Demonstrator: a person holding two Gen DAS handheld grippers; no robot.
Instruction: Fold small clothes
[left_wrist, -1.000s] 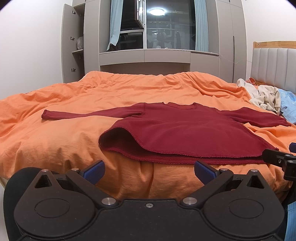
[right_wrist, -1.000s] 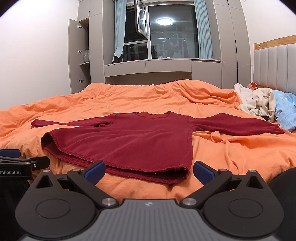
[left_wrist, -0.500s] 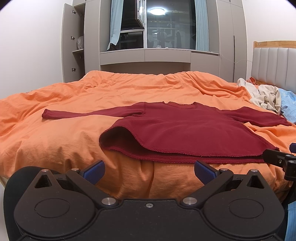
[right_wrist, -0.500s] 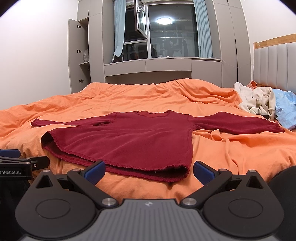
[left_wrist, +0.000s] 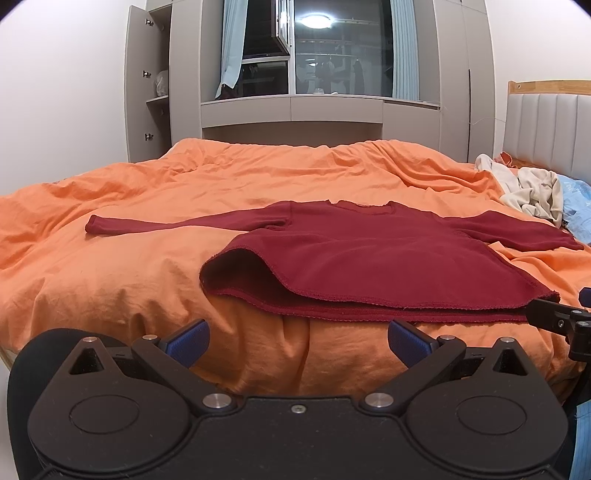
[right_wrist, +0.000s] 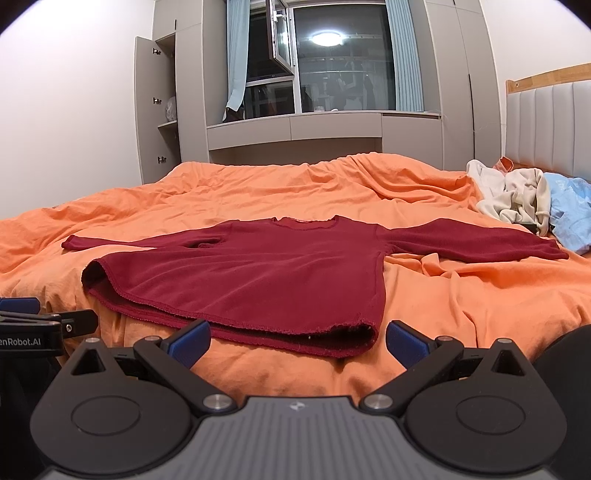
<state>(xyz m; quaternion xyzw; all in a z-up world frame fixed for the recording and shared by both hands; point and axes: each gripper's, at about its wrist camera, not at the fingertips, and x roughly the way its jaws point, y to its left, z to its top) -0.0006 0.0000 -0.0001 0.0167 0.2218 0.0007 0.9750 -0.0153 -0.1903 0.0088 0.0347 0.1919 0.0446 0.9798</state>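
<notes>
A dark red long-sleeved top (left_wrist: 369, 258) lies spread flat on the orange bed cover (left_wrist: 147, 266), both sleeves stretched out sideways, hem toward me. It also shows in the right wrist view (right_wrist: 258, 273). My left gripper (left_wrist: 297, 338) is open and empty, just short of the hem's left half. My right gripper (right_wrist: 297, 338) is open and empty, just short of the hem's right corner. Each gripper shows at the edge of the other's view.
A pile of cream and light blue clothes (right_wrist: 524, 203) lies at the right by the padded headboard (right_wrist: 546, 122). Grey cabinets and a window (left_wrist: 332, 55) stand beyond the bed. The orange cover (right_wrist: 461, 295) is wrinkled around the top.
Both views have lowered slightly and moved a little closer to the hem. The top has not moved and both grippers stay open.
</notes>
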